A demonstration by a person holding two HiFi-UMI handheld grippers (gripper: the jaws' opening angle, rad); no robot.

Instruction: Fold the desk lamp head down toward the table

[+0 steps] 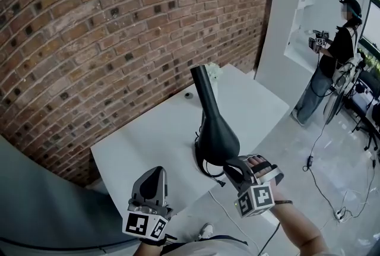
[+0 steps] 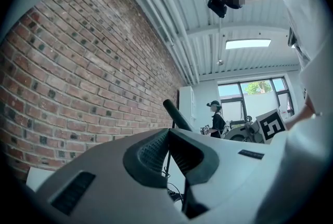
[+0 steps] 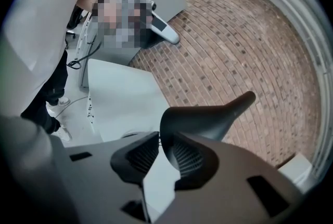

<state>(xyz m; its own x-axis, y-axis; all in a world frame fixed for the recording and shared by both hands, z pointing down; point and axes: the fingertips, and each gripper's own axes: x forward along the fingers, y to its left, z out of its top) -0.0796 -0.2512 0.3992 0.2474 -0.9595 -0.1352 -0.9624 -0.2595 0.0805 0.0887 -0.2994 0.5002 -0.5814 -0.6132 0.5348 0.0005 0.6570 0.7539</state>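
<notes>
A black desk lamp stands near the front edge of the white table (image 1: 148,136). Its bell-shaped head (image 1: 217,137) hangs low and its slim neck (image 1: 200,79) slants up and back. My right gripper (image 1: 230,166) is shut on the lower rim of the lamp head. In the right gripper view that rim (image 3: 208,114) sits between the ribbed pads of my right gripper (image 3: 160,139). My left gripper (image 1: 155,173) hovers over the table's front edge, left of the lamp and apart from it. In its own view the left gripper (image 2: 169,134) is shut on nothing, with the lamp neck (image 2: 176,114) beyond.
A brick wall (image 1: 107,29) runs behind the table. A small round object (image 1: 188,95) and a pale bunch (image 1: 213,71) sit at the table's far end. The lamp's black cable (image 1: 208,171) loops off the table edge. A person (image 1: 335,65) stands at the right, with cables (image 1: 323,189) on the floor.
</notes>
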